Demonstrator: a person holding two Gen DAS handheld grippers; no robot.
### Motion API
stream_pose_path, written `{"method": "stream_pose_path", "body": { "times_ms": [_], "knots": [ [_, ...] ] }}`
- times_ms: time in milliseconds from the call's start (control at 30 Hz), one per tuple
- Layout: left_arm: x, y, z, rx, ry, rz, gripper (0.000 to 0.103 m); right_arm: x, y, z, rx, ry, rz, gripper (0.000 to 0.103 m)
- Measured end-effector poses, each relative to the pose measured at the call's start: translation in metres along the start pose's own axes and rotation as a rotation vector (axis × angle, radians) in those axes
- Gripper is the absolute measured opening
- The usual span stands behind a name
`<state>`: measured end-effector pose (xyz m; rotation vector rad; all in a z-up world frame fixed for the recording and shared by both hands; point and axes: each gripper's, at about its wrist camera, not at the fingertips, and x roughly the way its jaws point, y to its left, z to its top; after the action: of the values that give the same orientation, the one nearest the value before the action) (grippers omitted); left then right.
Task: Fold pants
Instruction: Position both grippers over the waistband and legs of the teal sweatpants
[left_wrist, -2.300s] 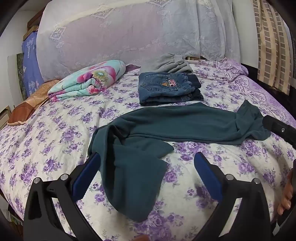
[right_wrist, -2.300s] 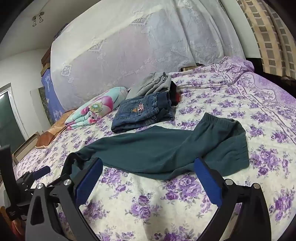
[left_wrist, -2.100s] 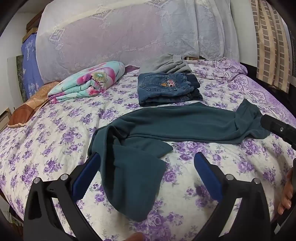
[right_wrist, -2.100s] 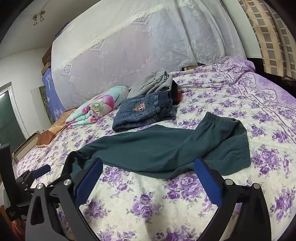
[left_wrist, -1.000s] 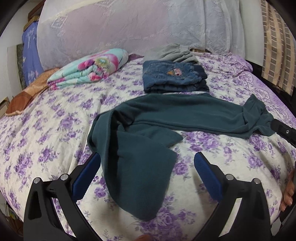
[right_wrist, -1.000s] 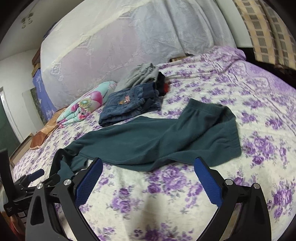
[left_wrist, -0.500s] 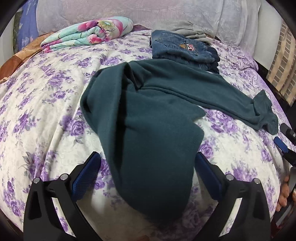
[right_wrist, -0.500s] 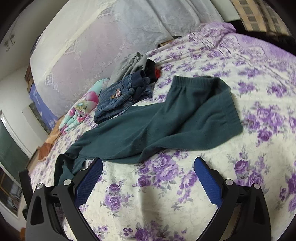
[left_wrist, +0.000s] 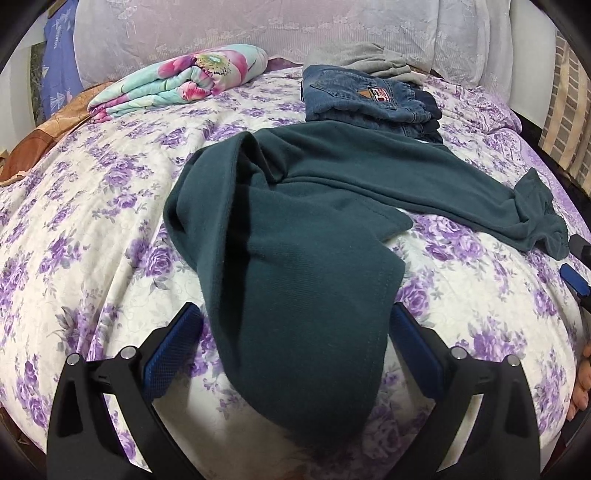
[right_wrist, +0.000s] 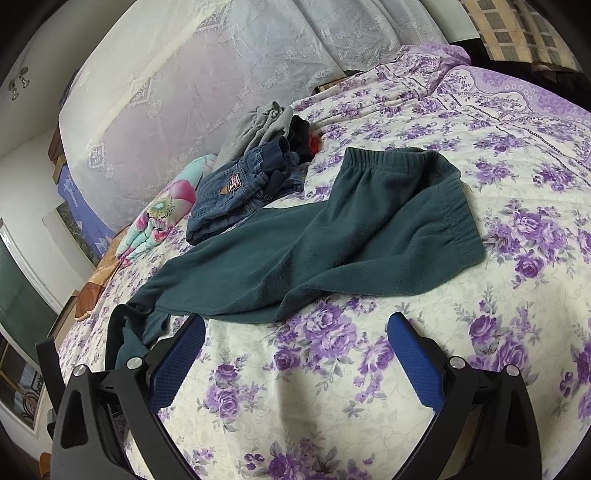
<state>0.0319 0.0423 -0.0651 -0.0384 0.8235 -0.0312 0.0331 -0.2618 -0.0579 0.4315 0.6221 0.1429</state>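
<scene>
I see a bed (left_wrist: 74, 229) in purple-flowered sheets carrying teal pants (left_wrist: 295, 236) sprawled at centre, folded jeans (left_wrist: 365, 96) at one o'clock, grey clothes (left_wrist: 365, 59) behind them, a floral blanket (left_wrist: 177, 81) at eleven o'clock.

Folded jeans (left_wrist: 369, 98), grey garment (left_wrist: 364, 59), floral blanket (left_wrist: 181, 83) on bedspread (left_wrist: 74, 229).

Green pants (right_wrist: 332, 240) spread on floral bed (right_wrist: 517, 314).
R claw (right_wrist: 295, 343) open, hovering near pants' edge; jeans (right_wrist: 240, 192) behind.

Left claw (left_wrist: 291, 332) and right claw (right_wrist: 295, 343) both gape wide, empty.
</scene>
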Motion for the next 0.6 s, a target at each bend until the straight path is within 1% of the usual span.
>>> {"method": "stream_pose_path", "body": {
  "times_ms": [167,600],
  "knots": [
    [-0.0017,0.0010,-0.0006,-0.004,-0.017,0.003,0.098,0.0009,0.0019,0.0002,-0.006,0.002,-0.007,0.099],
    [-0.0076,-0.0072,-0.0026,0.051,-0.069,0.065,0.098,0.0014,0.0019,0.0002,-0.005,0.003,-0.006,0.099]
  ]
}}
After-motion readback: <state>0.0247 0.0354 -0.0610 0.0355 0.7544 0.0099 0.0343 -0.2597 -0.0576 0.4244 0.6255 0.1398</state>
